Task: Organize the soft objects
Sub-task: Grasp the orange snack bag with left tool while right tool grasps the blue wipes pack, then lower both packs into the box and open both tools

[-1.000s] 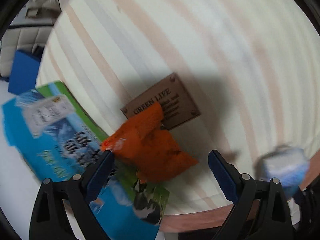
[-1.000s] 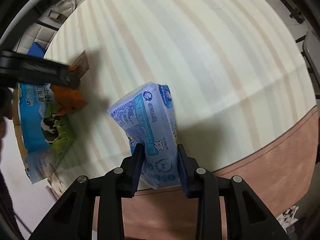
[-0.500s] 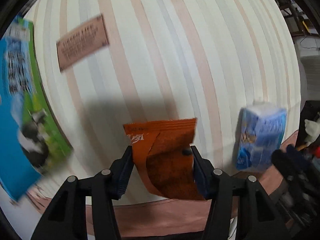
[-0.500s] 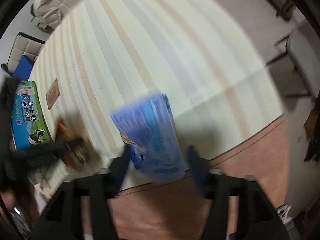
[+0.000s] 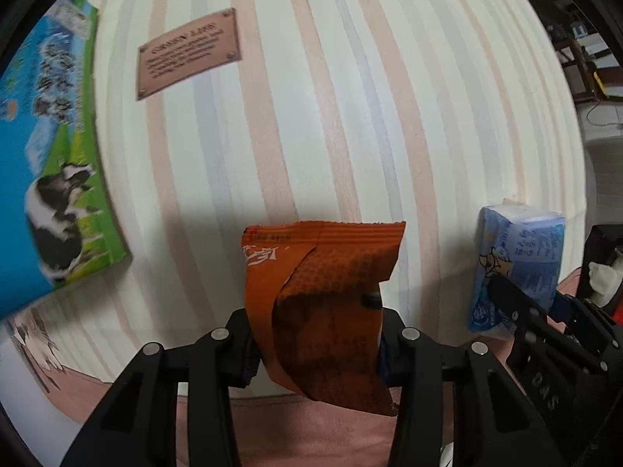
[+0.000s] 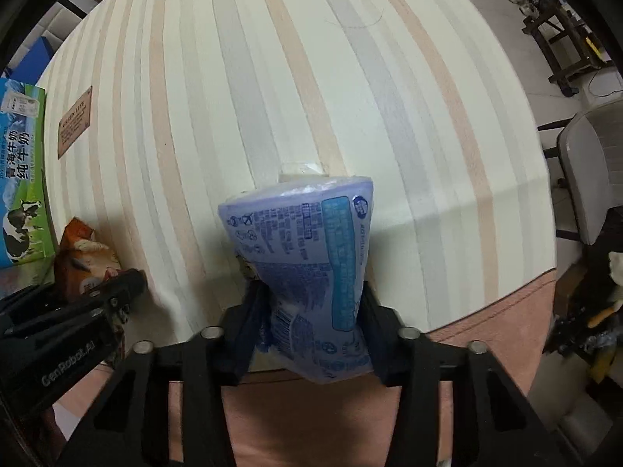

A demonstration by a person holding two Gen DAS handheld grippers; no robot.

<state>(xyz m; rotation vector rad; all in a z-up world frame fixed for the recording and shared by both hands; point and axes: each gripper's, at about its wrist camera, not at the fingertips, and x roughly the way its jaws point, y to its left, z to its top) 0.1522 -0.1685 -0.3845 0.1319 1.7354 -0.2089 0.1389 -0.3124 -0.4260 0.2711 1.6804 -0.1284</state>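
My left gripper is shut on an orange snack packet and holds it above the near edge of the striped tablecloth. My right gripper is shut on a blue tissue pack, squeezed at its lower end, also above the near edge. In the left wrist view the tissue pack shows at the right with the right gripper on it. In the right wrist view the orange packet shows at the left, held by the left gripper.
A blue and green milk carton box lies at the table's left edge, also in the right wrist view. A brown label patch is sewn on the cloth. A grey chair stands at the right.
My left gripper closed on the orange packet by the milk box, lifted it and carried it right toward the near edge. My right gripper kept the tissue pack and shifted slightly.
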